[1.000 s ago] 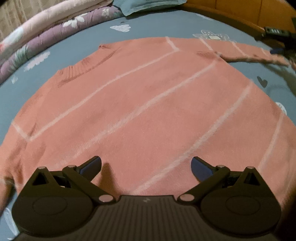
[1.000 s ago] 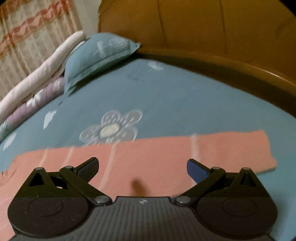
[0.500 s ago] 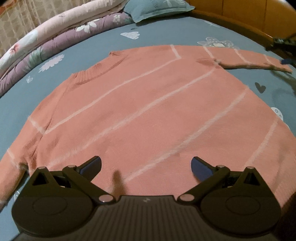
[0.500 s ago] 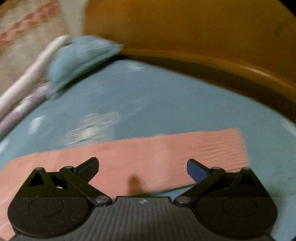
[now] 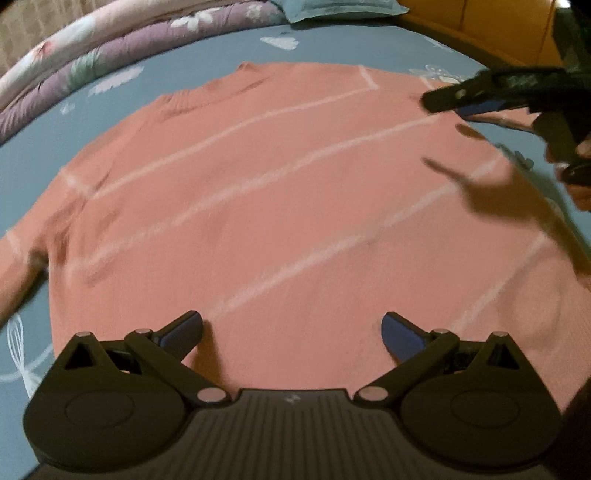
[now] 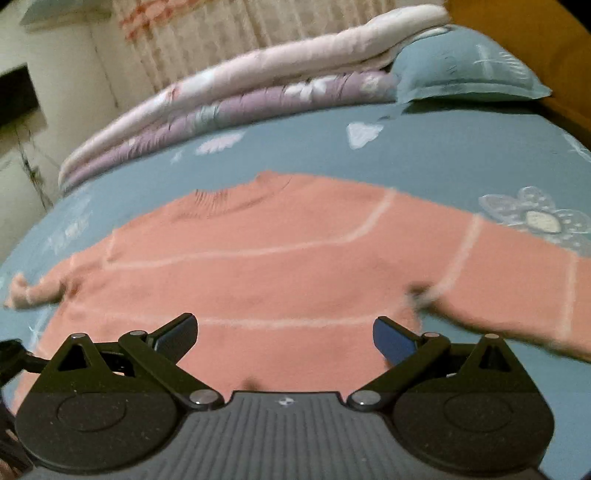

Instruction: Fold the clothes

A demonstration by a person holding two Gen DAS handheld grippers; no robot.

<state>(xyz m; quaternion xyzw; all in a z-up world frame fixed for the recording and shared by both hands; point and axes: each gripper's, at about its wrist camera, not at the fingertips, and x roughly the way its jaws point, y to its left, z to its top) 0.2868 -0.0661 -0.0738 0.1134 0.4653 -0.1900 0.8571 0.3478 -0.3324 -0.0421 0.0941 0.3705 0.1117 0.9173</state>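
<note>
Item: pink sweater (image 5: 280, 206), flat on the bed (image 6: 443, 147), sleeves outstretched sideways. My left tongs (image 5: 291, 328) spread over its hem; right tongs (image 6: 284, 332) spread, nearer the right sleeve (image 6: 517, 280).

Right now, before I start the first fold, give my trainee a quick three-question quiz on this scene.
1. True or false: the left gripper is shut on the sweater.
2. How does the sweater lie? A) rolled in a ball B) spread flat on the blue bedsheet, both sleeves out C) hanging off the headboard
3. Fill in: at the far edge of the bed, next to the folded quilts, sits a blue ____.

Key: 1. False; its jaws stand open above the cloth, as do those of the right gripper. 2. B. 3. pillow.
</note>
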